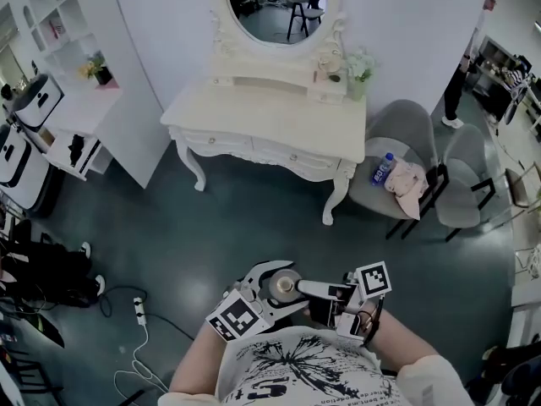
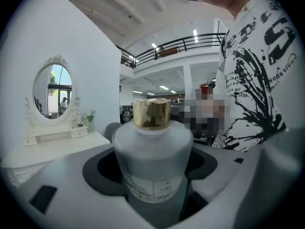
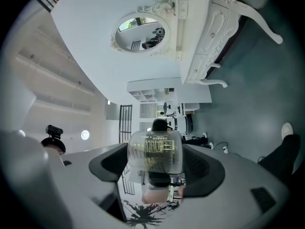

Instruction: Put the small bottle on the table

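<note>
left claw (image 1: 272, 288) clamps frosted small bottle (image 2: 153, 151) at body, gold cap (image 2: 151, 112) up | right claw (image 3: 155, 168) seemingly pinches same bottle | vanity counter (image 1: 279, 121) well apart | glass-like: rigid, slick, breakable, some heft; hold mid-body

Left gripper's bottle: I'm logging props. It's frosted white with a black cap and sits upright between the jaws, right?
Not quite. The cap is gold, not black; the left gripper view shows it. The bottle is indeed frosted white and sits upright between the jaws.
</note>
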Demonstrator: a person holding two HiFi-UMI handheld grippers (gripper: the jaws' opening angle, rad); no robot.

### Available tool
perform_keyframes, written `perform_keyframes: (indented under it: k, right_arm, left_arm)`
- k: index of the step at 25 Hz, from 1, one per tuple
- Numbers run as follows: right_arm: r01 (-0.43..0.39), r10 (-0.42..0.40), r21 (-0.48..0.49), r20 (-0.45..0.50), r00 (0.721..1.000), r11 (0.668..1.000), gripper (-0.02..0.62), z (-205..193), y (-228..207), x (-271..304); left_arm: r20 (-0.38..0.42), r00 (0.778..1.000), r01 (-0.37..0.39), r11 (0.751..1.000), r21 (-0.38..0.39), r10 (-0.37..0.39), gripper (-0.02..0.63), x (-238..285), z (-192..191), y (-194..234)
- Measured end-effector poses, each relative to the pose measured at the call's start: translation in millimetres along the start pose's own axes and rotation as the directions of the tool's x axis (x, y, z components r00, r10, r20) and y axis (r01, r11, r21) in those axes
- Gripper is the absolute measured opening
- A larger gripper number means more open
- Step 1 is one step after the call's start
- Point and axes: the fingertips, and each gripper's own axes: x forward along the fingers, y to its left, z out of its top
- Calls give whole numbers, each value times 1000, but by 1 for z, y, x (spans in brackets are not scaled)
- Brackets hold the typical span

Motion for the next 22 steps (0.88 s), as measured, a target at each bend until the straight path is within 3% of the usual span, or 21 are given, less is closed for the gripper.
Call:
perform_keyframes:
  k: [10,22]
  right_arm:
    - [-17,18,-8,40,999,1000,364,74,-7,92]
    - [-8,9,22,-33,999,1000,364,185,-33,136]
  left_arm:
    - [-12,999,49,998,25,-48,351,-46,-9,107]
    - [-17,1000,-27,999,-18,26,351,-28,-24,230]
